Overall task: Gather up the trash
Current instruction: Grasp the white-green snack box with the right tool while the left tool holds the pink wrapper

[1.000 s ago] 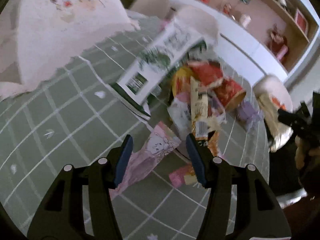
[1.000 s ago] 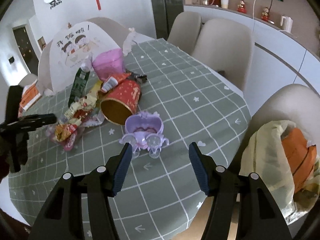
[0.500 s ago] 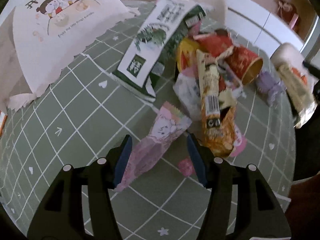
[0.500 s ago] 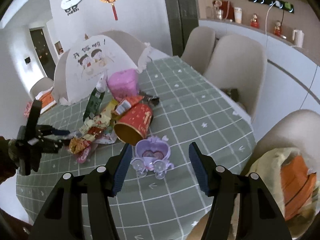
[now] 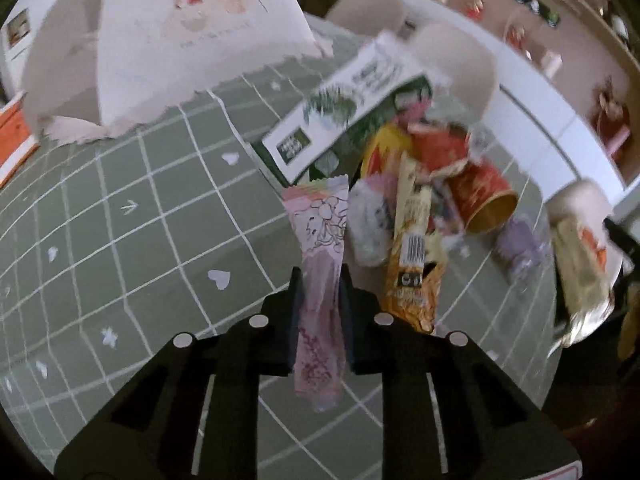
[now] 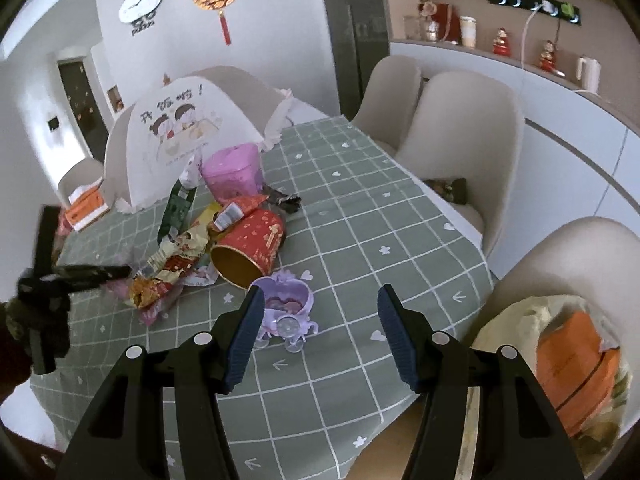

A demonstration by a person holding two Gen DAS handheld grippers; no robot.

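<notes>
My left gripper (image 5: 320, 284) is shut on a pink snack wrapper (image 5: 320, 248) and holds it above the green checked tablecloth (image 5: 140, 220). Beyond it lies a trash pile: an orange wrapper (image 5: 414, 264), a green-and-white box (image 5: 352, 116), a red paper cup (image 5: 482, 196). My right gripper (image 6: 320, 320) is open and empty above the table's near edge, over a purple toy carriage (image 6: 286, 312). The pile (image 6: 188, 256) and red cup (image 6: 250, 250) show in the right wrist view, with the left gripper (image 6: 100, 272) at their left. A yellow trash bag (image 6: 560, 364) sits on a chair at right.
A white food cover (image 6: 180, 132) stands at the table's far left, with a pink tub (image 6: 234, 170) beside it. An orange box (image 6: 86, 210) lies at the left edge. Beige chairs (image 6: 460, 140) line the right side. A counter with ornaments runs along the wall.
My left gripper has shut on the pink wrapper and lifted it off the cloth. My right gripper stays open and has moved little.
</notes>
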